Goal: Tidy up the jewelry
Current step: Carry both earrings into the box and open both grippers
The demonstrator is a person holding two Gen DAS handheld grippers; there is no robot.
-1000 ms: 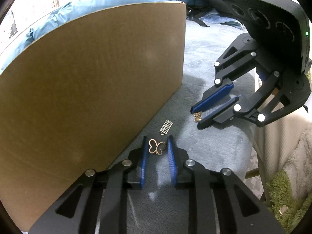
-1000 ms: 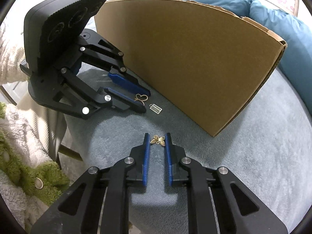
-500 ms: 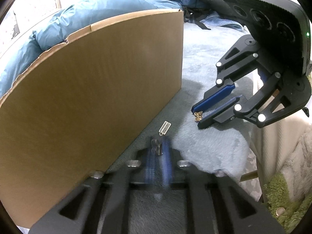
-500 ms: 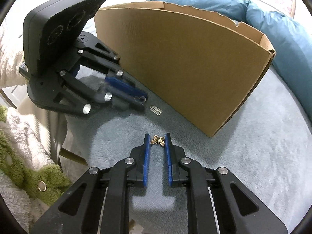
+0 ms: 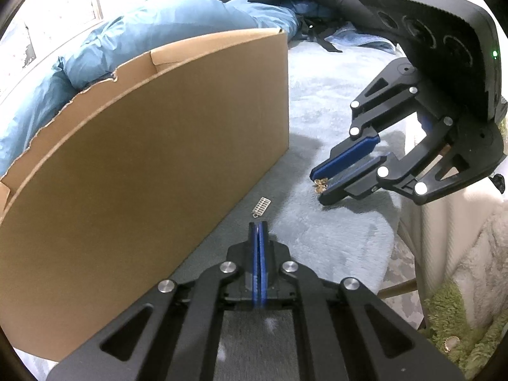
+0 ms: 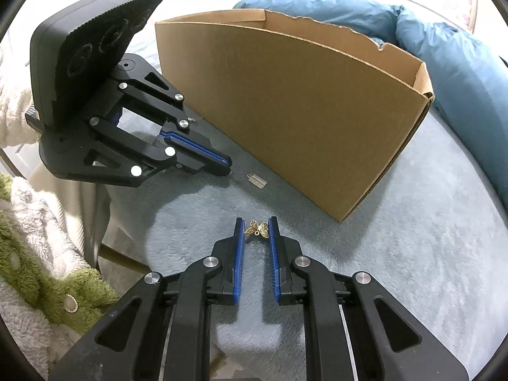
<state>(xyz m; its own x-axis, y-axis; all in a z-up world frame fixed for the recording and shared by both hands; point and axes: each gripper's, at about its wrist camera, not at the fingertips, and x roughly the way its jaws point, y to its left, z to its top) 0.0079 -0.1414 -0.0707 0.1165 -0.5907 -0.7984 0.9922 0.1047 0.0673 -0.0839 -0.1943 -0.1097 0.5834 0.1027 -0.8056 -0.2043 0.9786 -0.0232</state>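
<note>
Pickup step, both grippers low on the grey fleece. Right gripper narrowed onto a gold butterfly charm, pads touching its wings. Left gripper fully closed; no charm visible between the pads, so grasp uncertain. Just beyond, small silver comb charm loose beside the cardboard box. Next, probably: lift, carry over the rim, release inside

A tall brown cardboard box walls off one side of the grey-blue plush blanket. Beside the box's front wall only a small silver rectangular charm lies on the open strip. Past the box's far corner, the plush lies bare.
</note>
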